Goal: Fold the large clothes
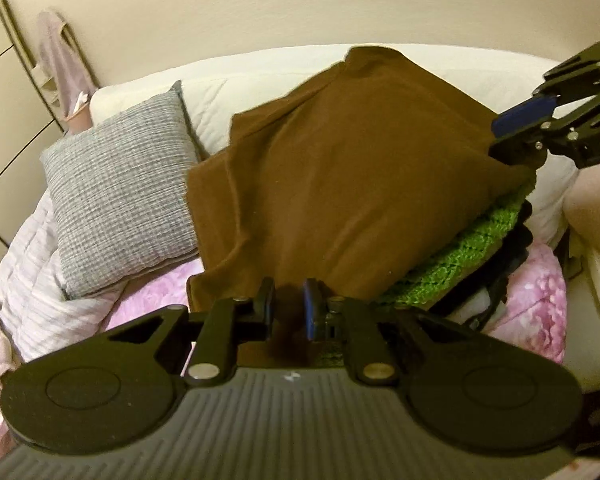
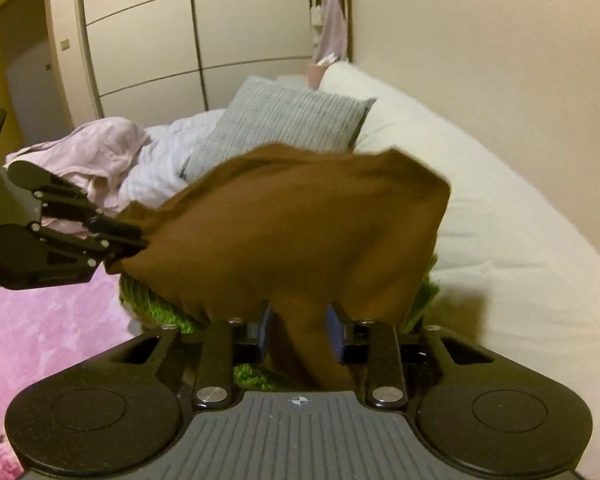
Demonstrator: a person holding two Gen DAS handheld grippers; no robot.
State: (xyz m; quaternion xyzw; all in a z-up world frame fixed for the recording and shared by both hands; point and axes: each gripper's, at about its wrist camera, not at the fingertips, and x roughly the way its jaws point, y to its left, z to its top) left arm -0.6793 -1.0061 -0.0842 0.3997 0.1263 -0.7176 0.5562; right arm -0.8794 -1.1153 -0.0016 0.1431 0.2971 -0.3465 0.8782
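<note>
A large brown garment (image 1: 360,168) (image 2: 300,220) is draped over a pile of clothes on the bed, with a green knit (image 1: 460,248) (image 2: 152,300) showing beneath it. My left gripper (image 1: 288,304) (image 2: 136,244) is shut on the garment's near edge, and a fold of brown cloth is pinched between its fingers. My right gripper (image 2: 300,332) (image 1: 500,136) is at the garment's far right corner. Its jaws stand apart, a blue pad (image 1: 524,114) shows bare, and loose brown cloth lies between the fingers.
A grey pillow (image 1: 120,184) (image 2: 284,120) lies left of the pile, with striped bedding (image 1: 28,272) and a pink garment (image 2: 96,148) beyond it. A white duvet (image 1: 500,76) (image 2: 500,220) runs along the wall. A pink floral cover (image 1: 536,280) (image 2: 40,320) lies under the pile. The wardrobe (image 2: 148,32) stands behind.
</note>
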